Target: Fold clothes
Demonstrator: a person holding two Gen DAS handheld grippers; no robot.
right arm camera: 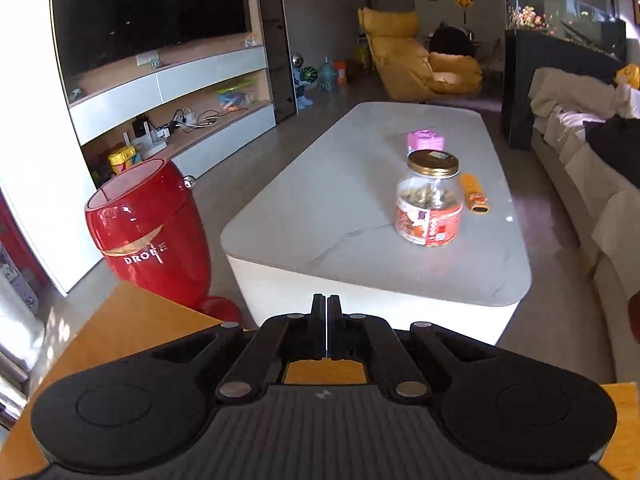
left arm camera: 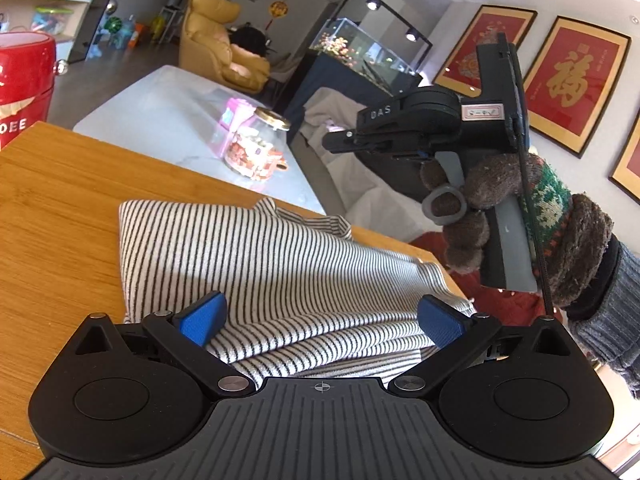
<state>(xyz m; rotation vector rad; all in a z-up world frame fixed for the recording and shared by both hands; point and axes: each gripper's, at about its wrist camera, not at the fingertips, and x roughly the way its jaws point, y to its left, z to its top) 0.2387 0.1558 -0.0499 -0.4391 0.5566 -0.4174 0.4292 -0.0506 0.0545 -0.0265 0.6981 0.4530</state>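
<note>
Surface: wooden desk (left arm camera: 60, 208), warm orange grain, bare to the left of the cloth.

Room: living room. White marble coffee table (right arm camera: 340, 200) just beyond the desk's far edge. TV wall unit (right arm camera: 160, 60) with shelves on the left. Yellow armchair (right arm camera: 420, 56) at the far end, a fish tank (left arm camera: 360, 46) on a dark cabinet near it. Sofa (right arm camera: 580, 168) under pale covers along the right. Red framed prints (left arm camera: 572, 80) on the wall.

Other items: red bin (right arm camera: 148, 232) on the floor between desk and wall unit. On the coffee table, a glass jar (right arm camera: 430, 204) with gold lid, a pink box (right arm camera: 425, 140) behind it, an orange packet (right arm camera: 474, 194) beside it.

Garment: striped shirt (left arm camera: 280, 272), thin black lines on white, lying on the desk toward its right edge, partly folded, layers bunched at the near side, a crumpled bit at the far edge.

Left tool (left arm camera: 320, 320): blue pads spread wide, just over the shirt's near folds, gripping nothing.

Right tool (right arm camera: 327, 312): fingers pressed together, nothing between them. Raised in the air above the desk's right edge, well clear of the shirt, held by a hand (left arm camera: 520, 216) in a knitted glove.
</note>
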